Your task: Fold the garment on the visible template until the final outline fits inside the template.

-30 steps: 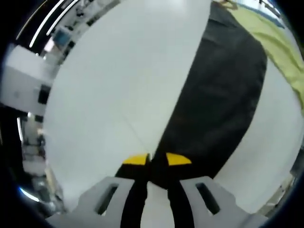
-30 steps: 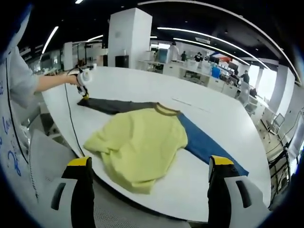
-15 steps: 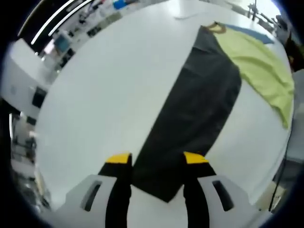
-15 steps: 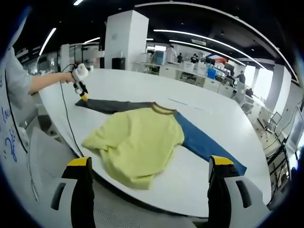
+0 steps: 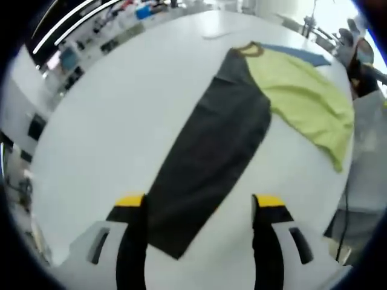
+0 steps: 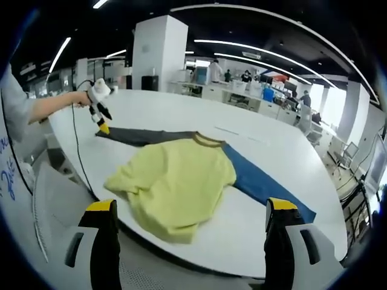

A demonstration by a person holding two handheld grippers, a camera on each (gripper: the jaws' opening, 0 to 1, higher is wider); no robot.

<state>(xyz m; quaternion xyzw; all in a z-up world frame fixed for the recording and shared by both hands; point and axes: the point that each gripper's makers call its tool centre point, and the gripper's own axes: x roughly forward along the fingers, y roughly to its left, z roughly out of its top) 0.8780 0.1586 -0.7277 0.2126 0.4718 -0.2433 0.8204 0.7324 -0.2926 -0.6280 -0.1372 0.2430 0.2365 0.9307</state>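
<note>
One yellow-green T-shirt [image 6: 175,184], one dark strip [image 5: 205,160] and one blue strip [image 6: 263,184] on white tabletop [image 5: 103,121], left gripper [image 5: 199,205] now lifted off the dark strip, fingers spread empty, right gripper [image 6: 190,208] fingers wide, empty.

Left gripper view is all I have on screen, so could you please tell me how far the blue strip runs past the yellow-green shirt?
Observer: In the right gripper view the blue strip comes out from under the yellow-green shirt and runs on toward the table edge, and its far end lies bare.
Operator: Thank you. Is the right gripper touching the shirt?
Observer: No. The right gripper is open and holds nothing, and it looks at the shirt from off the table's near edge.
Operator: And where is my left gripper seen from there?
Observer: The left gripper is in a hand, tilted, with its tips just above the far end of the dark strip.
</note>
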